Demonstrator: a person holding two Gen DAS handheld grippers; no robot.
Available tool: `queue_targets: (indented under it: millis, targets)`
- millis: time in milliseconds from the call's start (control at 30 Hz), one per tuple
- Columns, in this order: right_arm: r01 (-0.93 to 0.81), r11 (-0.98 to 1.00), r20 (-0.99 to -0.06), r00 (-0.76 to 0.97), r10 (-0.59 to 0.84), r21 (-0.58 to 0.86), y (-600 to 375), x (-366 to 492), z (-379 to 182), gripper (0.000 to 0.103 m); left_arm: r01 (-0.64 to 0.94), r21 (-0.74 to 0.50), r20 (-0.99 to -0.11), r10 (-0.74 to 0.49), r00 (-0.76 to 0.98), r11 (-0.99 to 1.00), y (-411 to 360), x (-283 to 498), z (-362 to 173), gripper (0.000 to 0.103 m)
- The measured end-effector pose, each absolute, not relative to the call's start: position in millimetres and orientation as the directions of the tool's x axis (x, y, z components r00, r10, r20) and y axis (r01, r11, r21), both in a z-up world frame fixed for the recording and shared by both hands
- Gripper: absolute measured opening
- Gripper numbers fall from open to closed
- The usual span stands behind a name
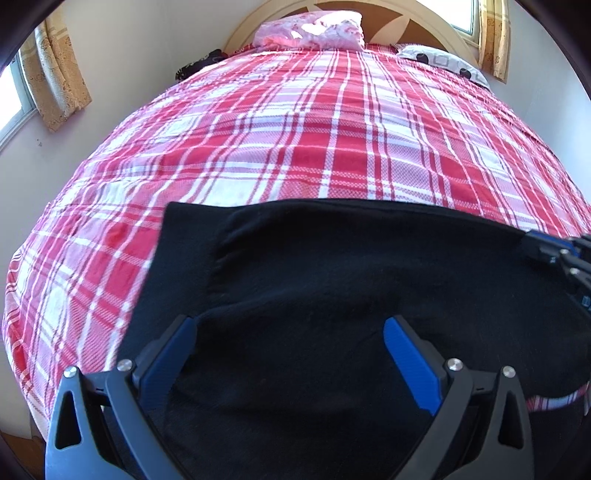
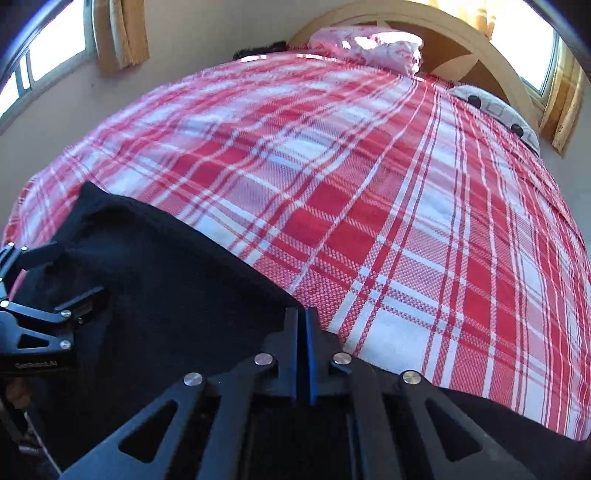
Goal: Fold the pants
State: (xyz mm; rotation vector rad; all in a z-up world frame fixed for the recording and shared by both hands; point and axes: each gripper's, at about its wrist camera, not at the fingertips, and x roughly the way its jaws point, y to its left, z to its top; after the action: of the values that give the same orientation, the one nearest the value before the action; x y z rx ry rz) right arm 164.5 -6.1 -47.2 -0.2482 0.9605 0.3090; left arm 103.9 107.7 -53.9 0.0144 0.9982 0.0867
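Nearest the left wrist camera, the left gripper (image 1: 288, 332) has its jaws spread wide with nothing between them, its blue-lined fingers (image 1: 410, 369) poised over the black pants (image 1: 332, 266), which fill the space under and between them; whether the tips touch the cloth cannot be told. In the right wrist view, the right gripper (image 2: 303, 325) has its jaws pressed together, only a thin blue seam showing between the black fingers, and they meet at the far edge of the pants (image 2: 166, 288), which appears pinched there, though the cloth inside the seam is hidden. The pants are a soft, matte, fleecy black fabric with a gathered, puckered band visible on the left side in the left view; they lie flat along the near edge of the bed, with one straight hem running across. Each gripper appears at the edge of the other's view, dark metal with silver rivets. Beyond the pants stretches the bedspread (image 1: 295, 129), a woven red, pink and white plaid with a fine checked texture. At the far end lie a pink floral pillow (image 1: 314, 29) and a grey patterned pillow (image 1: 443, 62) against a curved wooden headboard (image 2: 461, 33), flanked by yellow curtains (image 1: 55, 81).
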Motion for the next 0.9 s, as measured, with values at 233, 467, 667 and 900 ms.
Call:
queue_targets:
  millis: [233,467,667,900]
  targets:
    - [-0.372,0.924,-0.748,0.638,0.186,-0.087,4.2,104.3,-4.5,0.004,-0.048,0.074,-0.808,0.088,0.582,0.996,122.1,73.1,-42.7,0.103]
    - [-0.410,0.897,-0.673,0.712,0.202,-0.165,17.2,24.9,3.0,0.004,-0.049,0.064,-0.788,0.080,0.611,0.997,153.0,25.0,-46.0,0.103]
    - [-0.445,0.881,-0.669,0.705,0.236,-0.158,24.0,-29.0,-21.6,0.004,-0.044,0.103,-0.764,0.107,0.636,0.994,157.9,7.1,-39.1,0.103]
    - [-0.478,0.872,-0.723,0.639,0.263,-0.105,25.6,-68.5,-62.0,0.005,-0.033,0.105,-0.763,0.102,0.638,0.994,151.4,9.1,-38.8,0.103]
